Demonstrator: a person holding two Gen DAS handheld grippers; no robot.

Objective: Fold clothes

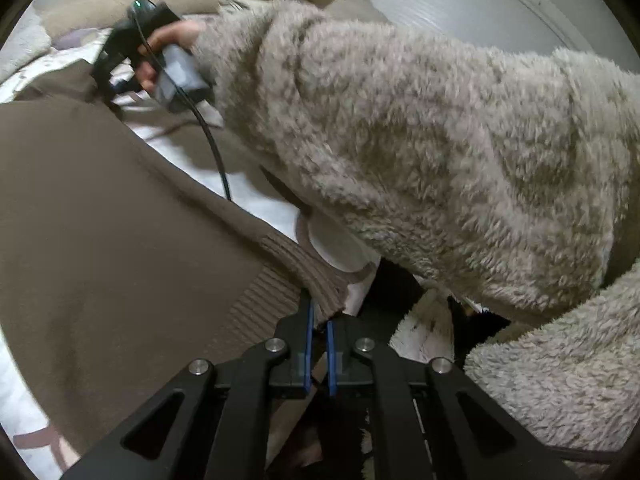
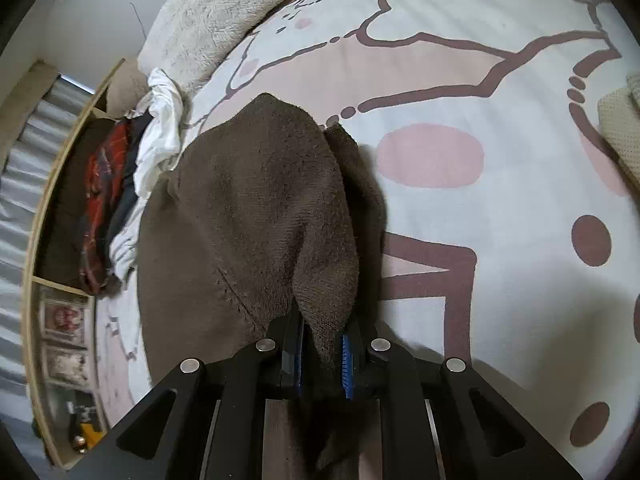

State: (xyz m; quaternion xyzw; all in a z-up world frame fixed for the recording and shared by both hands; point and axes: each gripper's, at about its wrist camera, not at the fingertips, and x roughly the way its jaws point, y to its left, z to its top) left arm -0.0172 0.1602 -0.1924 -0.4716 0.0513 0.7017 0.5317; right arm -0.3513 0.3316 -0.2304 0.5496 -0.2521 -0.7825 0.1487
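Brown sweater point(image 2: 248, 208): knit garment, spread over the bed point(image 2: 460, 208); ribbed hem point(image 1: 296, 276) at the near edge in the left wrist view. One portion is lifted off the bed and bunched into a fold at the right hand-held gripper.

Left hand-held gripper point(image 1: 318, 344): black frame, blue pads. Jaws nearly together, pinching the ribbed hem of the sweater at its corner.

Right hand-held gripper point(image 2: 324, 360): same build. Jaws closed on a thick fold of the sweater, which passes between the blue pads and hangs below them. In the left wrist view this gripper appears far off, held in a hand point(image 1: 168, 52), with a black cable point(image 1: 212, 148) trailing from it.

Sleeve point(image 1: 420, 152): beige fleece, on the arm that reaches across the sweater.

Bed cover: white, printed with pink patches and dark purple lines and dots.

Fluffy pillow point(image 2: 208, 20): cream, at the head of the bed, well apart from the sweater.

Clothes pile point(image 2: 132, 176): white, navy and red plaid pieces, at the bed's edge, just beside the sweater.

Shelf point(image 2: 48, 248): pale wood, alongside the bed beyond the pile; contents too small to tell.
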